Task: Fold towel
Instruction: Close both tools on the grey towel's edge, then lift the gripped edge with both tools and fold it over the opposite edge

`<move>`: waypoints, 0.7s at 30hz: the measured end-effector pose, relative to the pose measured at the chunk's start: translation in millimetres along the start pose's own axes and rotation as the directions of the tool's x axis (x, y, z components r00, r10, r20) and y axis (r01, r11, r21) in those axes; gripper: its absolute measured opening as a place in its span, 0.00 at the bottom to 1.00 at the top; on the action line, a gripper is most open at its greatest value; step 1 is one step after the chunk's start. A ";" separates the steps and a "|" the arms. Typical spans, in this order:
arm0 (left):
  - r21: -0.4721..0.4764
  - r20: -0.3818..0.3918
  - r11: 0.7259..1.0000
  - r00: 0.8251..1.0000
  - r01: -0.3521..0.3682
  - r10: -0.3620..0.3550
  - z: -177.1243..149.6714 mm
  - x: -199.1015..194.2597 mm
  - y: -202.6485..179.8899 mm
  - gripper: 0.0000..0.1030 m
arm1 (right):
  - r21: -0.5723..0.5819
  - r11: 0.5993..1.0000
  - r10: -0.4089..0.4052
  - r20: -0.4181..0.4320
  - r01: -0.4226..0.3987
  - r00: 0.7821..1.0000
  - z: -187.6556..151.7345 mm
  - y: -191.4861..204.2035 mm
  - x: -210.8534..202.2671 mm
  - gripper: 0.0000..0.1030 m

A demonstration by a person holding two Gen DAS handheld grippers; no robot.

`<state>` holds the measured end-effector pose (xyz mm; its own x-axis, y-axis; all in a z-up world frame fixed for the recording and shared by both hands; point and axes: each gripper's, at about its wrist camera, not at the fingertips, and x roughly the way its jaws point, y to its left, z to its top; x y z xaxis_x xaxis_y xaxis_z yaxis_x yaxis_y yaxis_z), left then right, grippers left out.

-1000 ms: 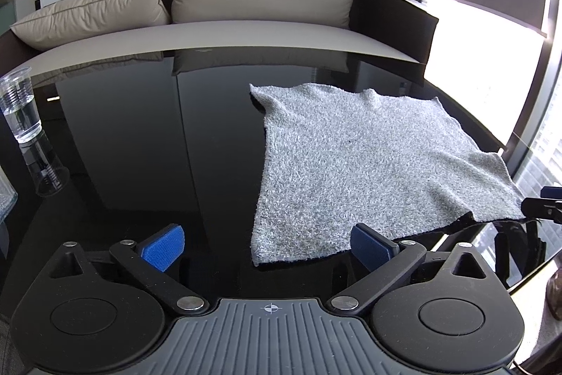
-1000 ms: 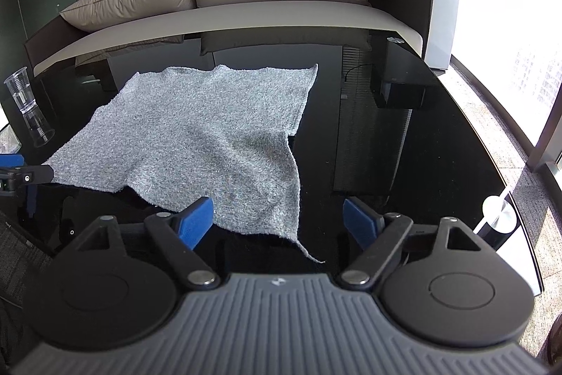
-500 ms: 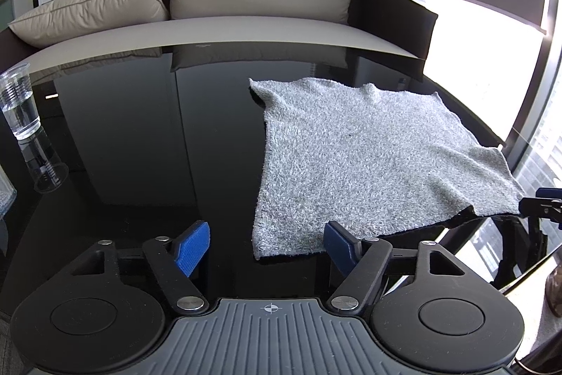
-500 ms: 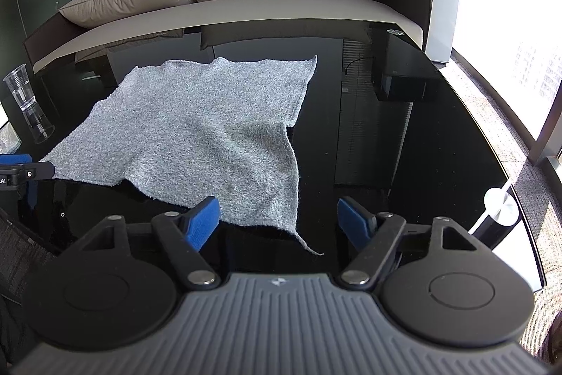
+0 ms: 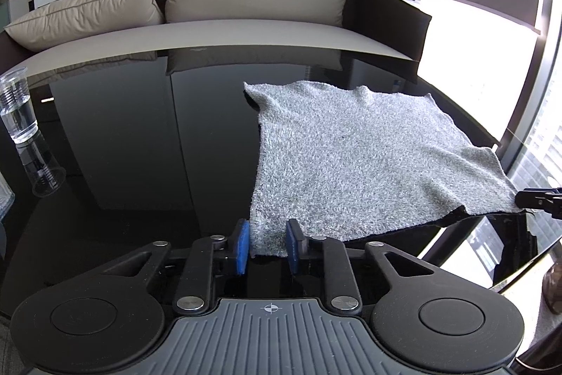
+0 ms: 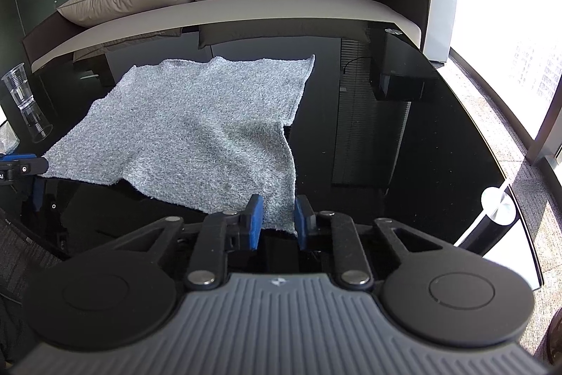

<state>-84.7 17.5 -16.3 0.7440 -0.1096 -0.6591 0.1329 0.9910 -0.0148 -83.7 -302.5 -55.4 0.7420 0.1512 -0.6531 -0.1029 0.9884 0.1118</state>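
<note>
Left wrist view: the left tool (image 5: pixel 267 246) has just been closing, and its blue pads now pinch the near left corner of the grey towel (image 5: pixel 354 160). The rest of the towel lies spread on the black glass counter (image 5: pixel 133 143), running away and to the right, where its other near corner meets the right tool (image 5: pixel 537 199) at the frame's edge. A clear plastic cup (image 5: pixel 17 108) of water stands well apart on the far left. The risk, as I judge it, is a shallow bite: only a small tab of fluffy cloth sits between the pads, so a quick lift could pull it free and let that side drop

Right wrist view: the right tool (image 6: pixel 278 219) has likewise just been closing and is clamped on the near right corner of the towel (image 6: pixel 189 129), the cloth's edge running along the inside of the right-hand pad. The fabric rises in a soft ridge toward the grip, so this corner looks lifted off the counter (image 6: pixel 386 129). The left tool (image 6: pixel 21 166) shows at the far left, at the towel's other near corner. If the two hands carry unevenly, the fold would probably land skewed, and the slick glass may let the far edge slide instead of staying put
</note>
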 end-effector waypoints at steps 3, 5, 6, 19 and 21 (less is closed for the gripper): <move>0.009 -0.003 1.000 1.000 0.011 -0.011 0.6 0.3 -2.6 0.05 | -0.006 1.000 0.010 0.001 -0.010 1.000 0.3 3.7 -1.7 0.07; 0.009 -0.003 1.000 1.000 0.015 -0.015 0.8 0.4 -3.0 0.04 | -0.006 1.000 0.014 0.010 -0.014 1.000 1.1 3.5 -3.2 0.05; 0.004 -0.001 1.000 1.000 0.018 -0.018 0.7 -0.2 -2.2 0.04 | -0.005 1.000 0.015 0.015 -0.015 1.000 1.5 3.4 -3.9 0.05; -0.012 0.088 0.999 0.995 0.050 -0.049 12.4 -15.2 0.2 0.04 | 0.014 0.999 0.042 0.117 -0.044 0.992 11.3 -0.4 -17.4 0.03; -0.022 0.096 0.998 0.994 0.052 -0.050 17.7 -13.4 2.2 0.04 | 0.024 0.998 0.050 0.132 -0.053 0.990 16.3 -2.7 -16.3 0.03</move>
<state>-82.8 19.8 5.8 0.7960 -0.1657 -0.5822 0.1572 0.9854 -0.0656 -84.8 -307.8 -32.9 0.8170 0.1965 -0.5421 -0.1262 0.9783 0.1644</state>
